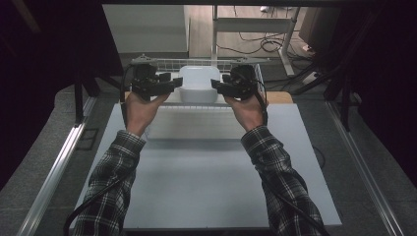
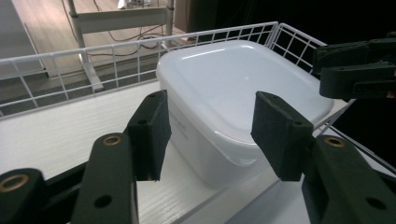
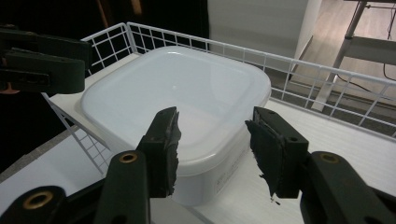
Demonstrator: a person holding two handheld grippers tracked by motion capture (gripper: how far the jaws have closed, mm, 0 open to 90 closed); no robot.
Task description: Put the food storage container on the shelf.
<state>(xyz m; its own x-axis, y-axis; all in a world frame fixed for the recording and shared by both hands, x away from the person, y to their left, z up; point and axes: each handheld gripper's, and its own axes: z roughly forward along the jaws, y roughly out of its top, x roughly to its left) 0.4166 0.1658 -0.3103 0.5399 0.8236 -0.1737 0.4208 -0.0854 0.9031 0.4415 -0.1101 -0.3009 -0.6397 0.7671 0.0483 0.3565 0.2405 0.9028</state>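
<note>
We see a white lidded plastic container (image 1: 197,84) inside a white wire basket (image 1: 162,63) at the desk's (image 1: 206,177) far edge. Our left tool (image 1: 175,82) and right tool (image 1: 215,84) flank it, both released, jaws apart and grasping nothing.

Container (image 1: 198,83) in wire basket (image 1: 196,62) at table's (image 1: 206,187) far edge | your left gripper (image 1: 169,84) left of it | right gripper (image 1: 216,86) right

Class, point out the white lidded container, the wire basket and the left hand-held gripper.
white lidded container (image 2: 233,88): left gripper view, lid top.
wire basket (image 3: 289,63): right gripper view, rim.
left hand-held gripper (image 2: 208,133): left gripper view, between fingertips.
</note>
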